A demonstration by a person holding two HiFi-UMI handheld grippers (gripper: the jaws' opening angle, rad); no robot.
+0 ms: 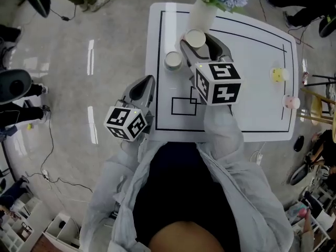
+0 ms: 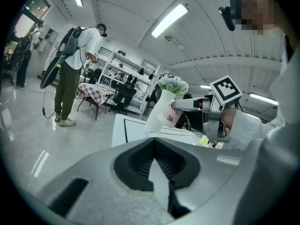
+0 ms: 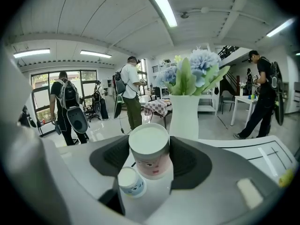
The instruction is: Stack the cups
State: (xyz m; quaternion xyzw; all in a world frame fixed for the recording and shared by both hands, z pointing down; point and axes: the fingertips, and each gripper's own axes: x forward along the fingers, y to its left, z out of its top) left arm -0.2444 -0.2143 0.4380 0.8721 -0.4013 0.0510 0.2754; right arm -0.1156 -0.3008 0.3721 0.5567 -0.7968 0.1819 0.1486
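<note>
**A:** Where do the grippers stand?

**B:** Nearest, the left gripper [image 1: 151, 80] hangs at the lined white table's [image 1: 247, 114] left edge, jaws together on nothing. The right gripper [image 1: 197, 38] clamps an upright pink paper cup [image 3: 149, 156], seemingly lifted clear.

**A:** And its target?

**B:** Likely the small blue-and-white paper cup [image 1: 172, 60], standing on the table just below and left of the held one. The right hand is nearer, so I'd expect a short shift left, then straight down.
</note>
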